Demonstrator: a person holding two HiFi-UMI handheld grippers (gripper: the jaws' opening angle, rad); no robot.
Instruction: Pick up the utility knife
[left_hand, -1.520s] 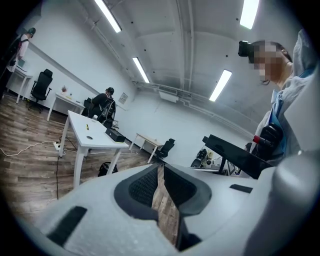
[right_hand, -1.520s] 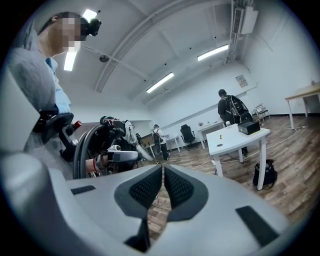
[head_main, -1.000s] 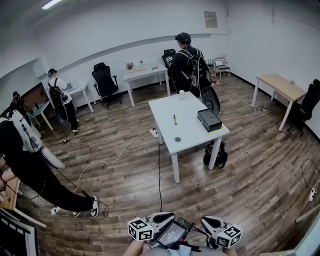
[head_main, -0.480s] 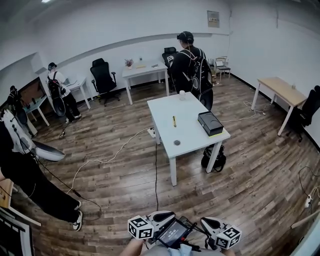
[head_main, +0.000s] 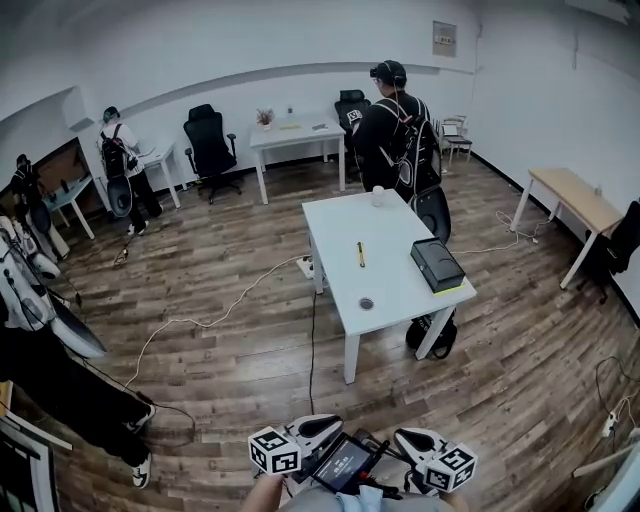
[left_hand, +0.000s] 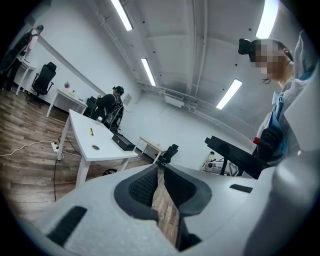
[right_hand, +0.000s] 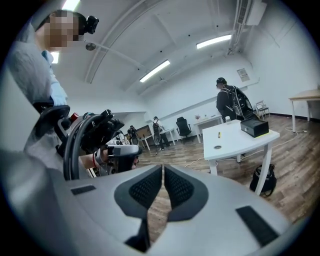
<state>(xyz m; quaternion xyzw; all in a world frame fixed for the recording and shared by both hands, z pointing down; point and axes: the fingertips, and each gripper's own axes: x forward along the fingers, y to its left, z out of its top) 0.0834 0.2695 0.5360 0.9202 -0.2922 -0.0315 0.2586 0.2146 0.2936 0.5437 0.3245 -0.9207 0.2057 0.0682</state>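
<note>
Nothing is picked up yet. The utility knife (head_main: 360, 254) lies on the white table (head_main: 338, 225), at twelve o'clock and well apart from both grippers. The left gripper (left_hand: 161, 172) and the right gripper (right_hand: 163, 172) are closed and empty. The approach and the grasp are both left to do.

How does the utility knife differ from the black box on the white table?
The utility knife is slim and yellow; the black box is bulky and dark, with a yellow-green strip at its near end. The knife lies midway across the white table; the box sits by its right edge. Both rest flat on it, apart from each other.
</note>
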